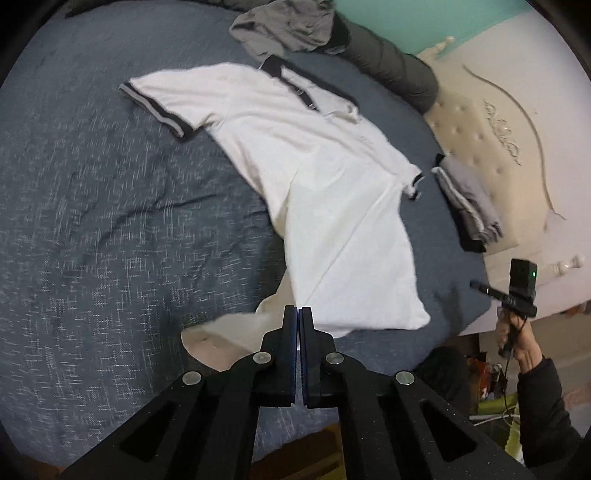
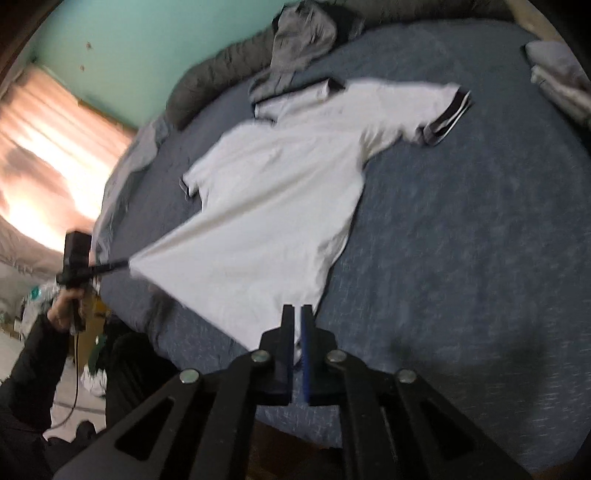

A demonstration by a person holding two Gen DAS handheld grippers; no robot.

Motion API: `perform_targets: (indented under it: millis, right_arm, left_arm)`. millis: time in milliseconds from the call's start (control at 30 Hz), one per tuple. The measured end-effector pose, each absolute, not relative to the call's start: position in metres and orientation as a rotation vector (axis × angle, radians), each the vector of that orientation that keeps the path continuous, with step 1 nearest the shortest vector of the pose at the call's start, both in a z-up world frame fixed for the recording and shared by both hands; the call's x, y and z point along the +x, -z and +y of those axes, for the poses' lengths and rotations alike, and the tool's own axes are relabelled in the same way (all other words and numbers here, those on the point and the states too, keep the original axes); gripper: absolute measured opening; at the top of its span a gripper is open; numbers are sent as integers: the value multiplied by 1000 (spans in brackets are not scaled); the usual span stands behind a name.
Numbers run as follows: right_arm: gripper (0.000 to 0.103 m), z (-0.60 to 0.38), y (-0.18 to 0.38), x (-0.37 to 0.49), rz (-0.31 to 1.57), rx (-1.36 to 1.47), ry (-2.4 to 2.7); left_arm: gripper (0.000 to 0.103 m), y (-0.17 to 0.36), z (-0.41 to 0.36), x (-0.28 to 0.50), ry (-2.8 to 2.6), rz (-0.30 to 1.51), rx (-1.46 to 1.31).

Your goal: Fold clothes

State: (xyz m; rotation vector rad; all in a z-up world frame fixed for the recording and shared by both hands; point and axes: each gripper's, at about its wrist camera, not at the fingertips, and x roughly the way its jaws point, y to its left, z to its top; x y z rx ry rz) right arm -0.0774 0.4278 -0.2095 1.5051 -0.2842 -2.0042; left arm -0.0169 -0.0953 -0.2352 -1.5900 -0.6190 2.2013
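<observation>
A white polo shirt (image 1: 314,166) (image 2: 280,192) with a black collar and striped dark sleeve cuffs lies front up on the blue bed cover (image 1: 110,221) (image 2: 461,240), collar away from me. My left gripper (image 1: 299,312) is shut on one lower hem corner, lifting it; the right wrist view shows it (image 2: 123,264) pulling that corner out to a point. My right gripper (image 2: 297,312) is shut on the hem further along, white cloth showing between its jaws. In the left wrist view the right gripper (image 1: 474,285) is held by a hand at the bed's edge.
A crumpled grey garment (image 1: 288,26) (image 2: 303,33) and a dark bolster (image 1: 388,62) (image 2: 207,85) lie beyond the collar. A stack of folded clothes (image 1: 465,199) (image 2: 557,74) sits by the cream headboard (image 1: 498,147). Clutter covers the floor past the bed's edge.
</observation>
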Motion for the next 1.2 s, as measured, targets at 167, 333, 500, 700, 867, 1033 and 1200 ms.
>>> perform_targets:
  millis: [167,333,500,700,867,1033,1200]
  right_arm:
    - [14,386,246,-63,-87,1615,1904]
    - [36,359,268,-52,55,1653,1835]
    - [51,345,277,-50,107,1657,1809]
    - [44,332,286,-49,157,1658,1783]
    - [7,334,279,-53,122,1613,1801]
    - [4,352,248,-63,-19,1541,1834]
    - [4,374,236,-90,-169,1522,1919]
  left_arm:
    - [1,257,-93,-24,-2192,-662,-1619]
    - [1,263,-96,-25,-2200,-664,-1631]
    - [4,264,-106,-22,-2208,-673,-1634]
    - [28,269,-123,-13,-2225,-675,-1667]
    - [28,279,-133,-11,-2233,-690,-1690]
    - [28,279,-135,-14,-2237,-699,-1679]
    - [29,278,-132,-20,-2242,-710,-1664]
